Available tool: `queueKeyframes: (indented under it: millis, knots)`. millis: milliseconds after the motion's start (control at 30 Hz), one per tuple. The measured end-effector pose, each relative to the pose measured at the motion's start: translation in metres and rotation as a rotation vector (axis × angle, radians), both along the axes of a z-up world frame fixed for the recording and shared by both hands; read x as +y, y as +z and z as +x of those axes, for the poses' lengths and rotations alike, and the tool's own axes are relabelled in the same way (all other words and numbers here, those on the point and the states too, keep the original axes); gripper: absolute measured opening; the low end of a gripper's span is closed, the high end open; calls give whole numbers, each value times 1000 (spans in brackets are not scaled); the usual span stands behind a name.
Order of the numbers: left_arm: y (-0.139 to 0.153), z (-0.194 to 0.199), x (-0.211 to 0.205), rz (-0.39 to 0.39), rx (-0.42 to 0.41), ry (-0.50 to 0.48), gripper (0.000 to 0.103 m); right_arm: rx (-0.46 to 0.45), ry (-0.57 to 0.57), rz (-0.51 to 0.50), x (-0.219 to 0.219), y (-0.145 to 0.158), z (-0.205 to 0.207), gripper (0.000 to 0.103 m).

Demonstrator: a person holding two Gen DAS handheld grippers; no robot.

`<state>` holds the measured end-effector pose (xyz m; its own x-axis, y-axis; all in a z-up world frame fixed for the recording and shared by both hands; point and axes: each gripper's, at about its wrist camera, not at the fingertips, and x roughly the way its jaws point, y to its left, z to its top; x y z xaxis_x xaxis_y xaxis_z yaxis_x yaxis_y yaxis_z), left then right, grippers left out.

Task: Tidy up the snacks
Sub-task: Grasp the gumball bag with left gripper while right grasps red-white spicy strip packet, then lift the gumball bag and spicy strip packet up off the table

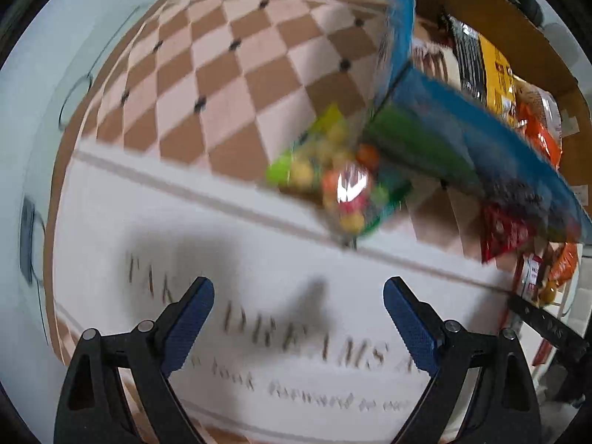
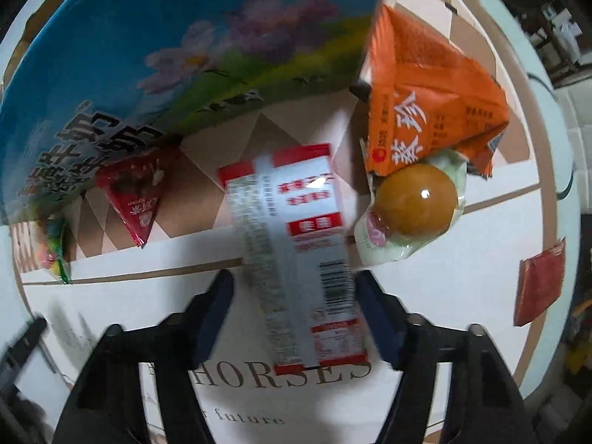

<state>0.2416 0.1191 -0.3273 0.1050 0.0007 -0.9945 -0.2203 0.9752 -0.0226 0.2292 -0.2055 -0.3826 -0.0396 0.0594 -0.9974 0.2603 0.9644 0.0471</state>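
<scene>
My right gripper (image 2: 295, 281) points down at a long red-and-white snack packet (image 2: 303, 244) lying flat on the tablecloth. The packet lies between the two fingers; the right finger is at its edge and a thin strip of cloth shows by the left one. My left gripper (image 1: 299, 288) hangs open over bare white cloth with nothing between its fingers. Ahead of it lies a clear bag of colourful round candies (image 1: 333, 177), partly under the corner of a tilted blue box (image 1: 444, 122).
Beside the red-and-white packet lie an orange packet (image 2: 425, 111), a wrapped brown ball-shaped snack (image 2: 414, 199), a small red triangular packet (image 2: 137, 192) and a red square sachet (image 2: 540, 288). A cardboard box (image 1: 481, 7) with a yellow-and-black bag (image 1: 488, 74) stands at the back right.
</scene>
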Motion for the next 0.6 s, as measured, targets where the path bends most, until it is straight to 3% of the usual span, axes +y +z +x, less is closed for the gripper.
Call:
queueKeyframes:
  millis: [200,333,600]
  knots:
    - [-10,34,-15,38,-36,-182,94,11,18,45,14,0,-6,58]
    - [-19,49,-29,32,-14,-297,94,16,24,55,23,-2,-10,58]
    - [-40,66,-47,16,26,-419,94,39,18,73,24,-3,-6,58]
